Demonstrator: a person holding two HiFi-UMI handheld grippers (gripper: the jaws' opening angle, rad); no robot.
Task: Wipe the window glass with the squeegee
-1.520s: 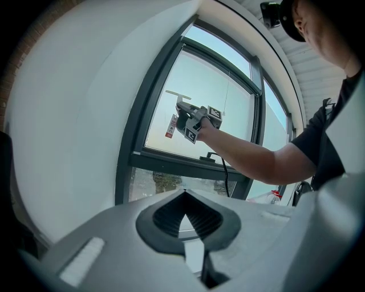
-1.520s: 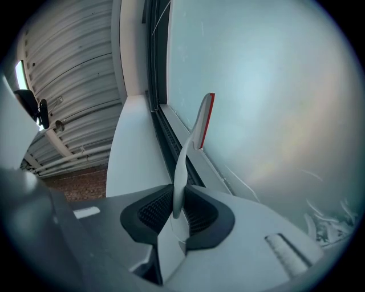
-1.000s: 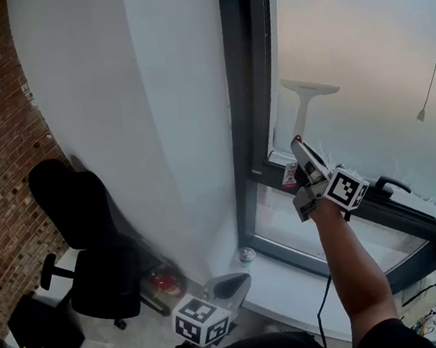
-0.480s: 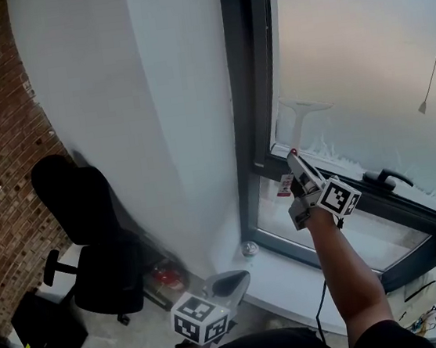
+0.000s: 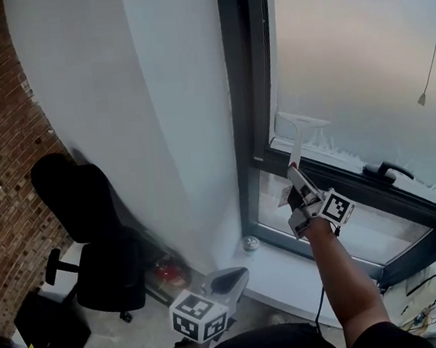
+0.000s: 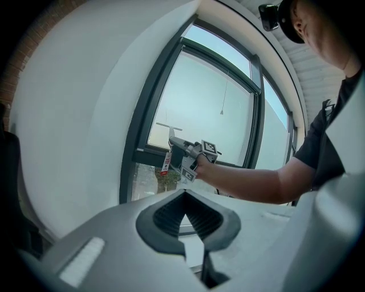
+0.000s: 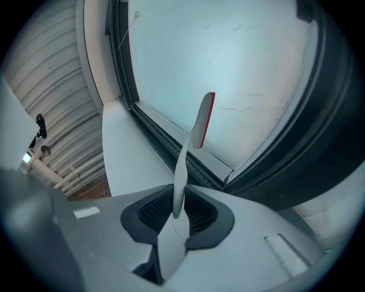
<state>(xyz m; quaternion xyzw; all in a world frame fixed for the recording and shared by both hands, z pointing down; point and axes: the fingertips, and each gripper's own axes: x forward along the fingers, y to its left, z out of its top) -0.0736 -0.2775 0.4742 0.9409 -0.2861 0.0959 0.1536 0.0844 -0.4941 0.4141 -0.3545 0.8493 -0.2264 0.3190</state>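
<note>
Plainly, the squeegee (image 5: 296,145) is held against the window glass (image 5: 360,49), with its blade laid crosswise low on the upper pane, near the lower left corner and just above the crossbar (image 5: 344,171) of the frame. Its long axis is the white handle, which runs from the blade down and back into the right gripper (image 5: 297,177). So the tool lies straight ahead of those jaws and above them. In the right gripper view the handle (image 7: 181,171) is seen clamped between the ribbed pads, with the red-edged blade (image 7: 203,118) beyond it on the pane.

The stroke is judged to be close to its lower limit, since little glass is left under the blade. A pale, foamy band is seen along the pane's bottom edge (whether soap or frost cannot be told).

The left gripper (image 5: 230,282) is held low and well apart from the window, so the right hand is much the nearer. Its jaws are closed together, with nothing between them.

No bucket or other vessel can be made out. A small round object (image 5: 250,243) stands on the sill, too small to be identified.
</note>
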